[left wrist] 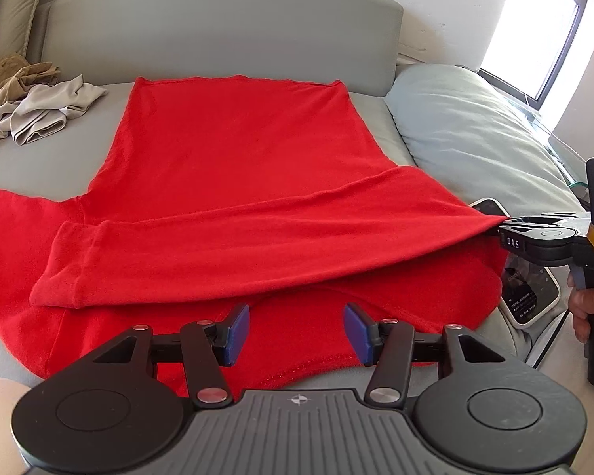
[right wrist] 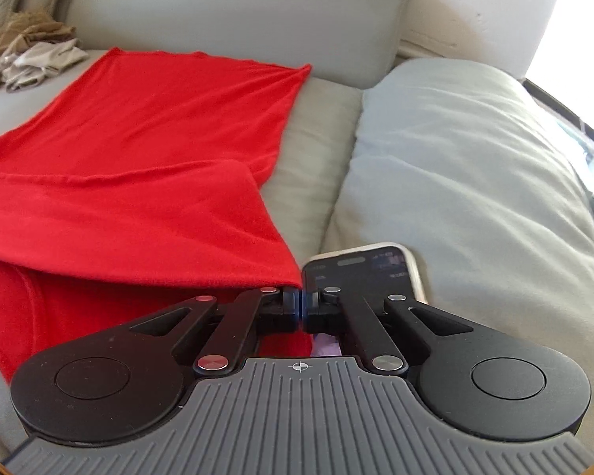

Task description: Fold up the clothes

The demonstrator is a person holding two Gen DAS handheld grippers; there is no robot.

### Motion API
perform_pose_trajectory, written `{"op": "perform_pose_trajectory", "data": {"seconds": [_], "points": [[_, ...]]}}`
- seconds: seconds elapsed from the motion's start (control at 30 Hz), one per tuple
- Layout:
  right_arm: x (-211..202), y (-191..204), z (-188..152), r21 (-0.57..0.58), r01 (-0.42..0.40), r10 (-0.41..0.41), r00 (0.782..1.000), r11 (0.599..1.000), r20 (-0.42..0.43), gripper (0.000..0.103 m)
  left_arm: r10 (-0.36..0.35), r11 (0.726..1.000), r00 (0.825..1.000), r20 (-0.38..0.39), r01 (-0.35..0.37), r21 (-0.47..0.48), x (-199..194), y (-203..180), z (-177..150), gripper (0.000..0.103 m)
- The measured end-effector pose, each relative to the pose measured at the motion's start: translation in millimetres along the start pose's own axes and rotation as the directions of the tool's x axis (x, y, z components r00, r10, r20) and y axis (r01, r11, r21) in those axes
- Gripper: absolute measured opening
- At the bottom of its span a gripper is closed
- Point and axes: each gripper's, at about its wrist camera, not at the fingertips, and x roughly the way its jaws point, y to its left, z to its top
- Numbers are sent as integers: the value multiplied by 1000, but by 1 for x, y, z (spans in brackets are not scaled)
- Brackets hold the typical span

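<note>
In the left wrist view, a crumpled heap of tan and pale grey clothes (left wrist: pixel 31 107) lies at the upper left on the grey sofa seat (left wrist: pixel 47 158), in front of the sofa's backrest (left wrist: pixel 217 27). To its right a red T-shirt (left wrist: pixel 233 166) is spread across the middle of the frame, its hem toward the backrest and one sleeve running off the left edge. The other sleeve is folded over the shirt's body and stretches as a taut band from lower left to the right edge. At the bottom centre the left gripper (left wrist: pixel 297 334) hangs over the shirt's near edge with its blue pads (left wrist: pixel 239 332) spread apart and nothing between them; whether it touches the cloth cannot be told. At the right a pale grey pillow (left wrist: pixel 467 126) lies beside the shirt, and below it a smartphone (left wrist: pixel 530 293) rests screen up. The right gripper (left wrist: pixel 505 223) comes in from the right edge, held by a hand (left wrist: pixel 586 308), and pinches the tip of the folded sleeve.

In the right wrist view, the red shirt fills the left half. At bottom centre the right gripper's jaws are pressed together on the corner of the red cloth, just over the phone's near end, with the pillow filling the right.
</note>
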Motion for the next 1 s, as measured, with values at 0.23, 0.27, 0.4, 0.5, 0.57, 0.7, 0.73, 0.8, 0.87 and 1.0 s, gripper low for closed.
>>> {"op": "perform_pose_trajectory", "data": {"seconds": [0.23,0.27,0.4,0.5,0.57,0.7,0.73,0.8,0.87,1.0], "points": [[4,2,-9,38,86,-82,991,996,-102,1,10,1000,1000,-9,-10,11,-2,1,-3,51],[3,5,-9,25,96,-93,990,995,-110,2,10,1000,1000,-8,-10,7,-4,3,-3,52],[-21,6,-9,-4,109,-108,988,994,-114,24,35,999,999,-11,-35,-20,-18,14,-4,52],[-58,-1,-18,63,24,-21,998,998,-60,43,51,998,999,-7,-51,-47,-28,27,-6,53],[-81,-4,-26,116,-56,59,998,992,-19,41,68,995,998,0,-68,-69,-33,35,-6,53],[-92,12,-41,160,-225,228,974,961,2,17,109,990,994,28,-106,-95,-30,45,3,49],[-90,20,-41,150,-246,249,968,958,-2,17,121,988,992,41,-117,-96,-28,46,7,48],[-84,36,-41,128,-278,281,960,952,-3,17,149,986,987,64,-143,-90,-20,48,16,48],[-76,48,-30,105,-274,274,962,956,17,18,175,983,981,87,-169,-75,-9,49,23,49],[-55,68,-7,55,-230,228,973,972,47,20,193,980,980,46,-190,-60,18,52,22,47]]}}
